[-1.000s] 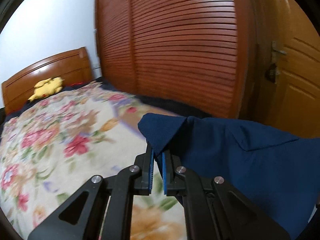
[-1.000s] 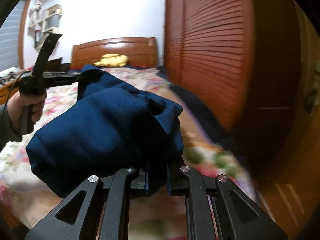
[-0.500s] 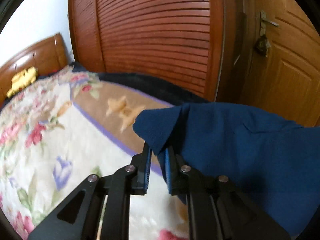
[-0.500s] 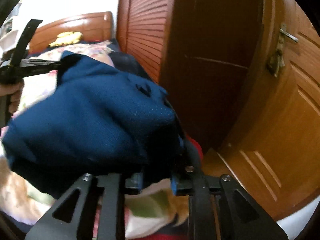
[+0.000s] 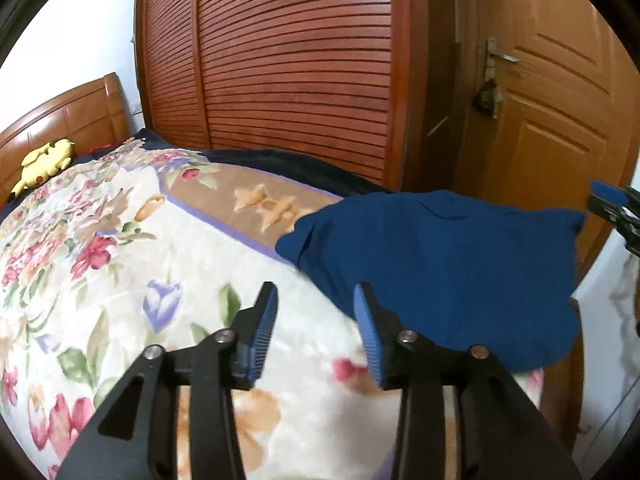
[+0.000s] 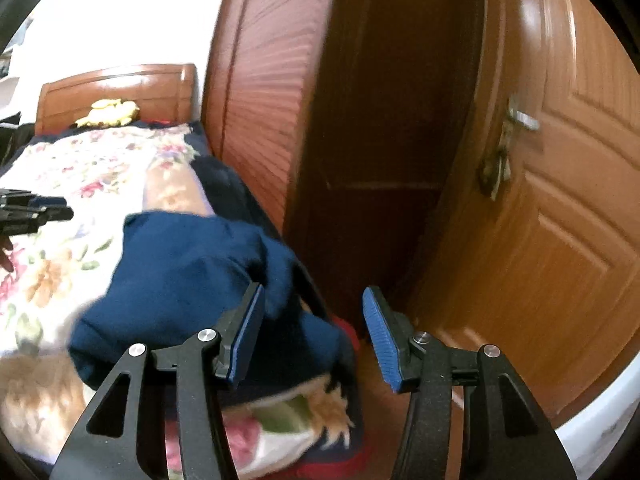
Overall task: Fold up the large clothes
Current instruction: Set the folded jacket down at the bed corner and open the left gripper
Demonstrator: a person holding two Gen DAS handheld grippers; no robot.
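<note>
The folded dark blue garment [image 5: 440, 264] lies on the floral blanket [image 5: 120, 264] at the bed's near corner. It also shows in the right wrist view [image 6: 188, 280]. My left gripper [image 5: 316, 320] is open and empty, just left of the garment's edge. My right gripper [image 6: 312, 320] is open and empty, its left finger [image 6: 246, 332] in front of the garment's right end. The right gripper's tip shows at the far right of the left wrist view [image 5: 612, 208]. The left gripper shows at the left edge of the right wrist view [image 6: 32, 212].
A slatted wooden wardrobe [image 5: 288, 60] stands along the bed's far side. A wooden door [image 6: 560, 200] with a handle is to the right. A yellow plush toy [image 5: 44, 160] lies by the wooden headboard [image 5: 64, 116].
Both grippers held the blue garment shut and carried it toward the bed corner. Now both have opened and let it go, and it rests on the blanket.
</note>
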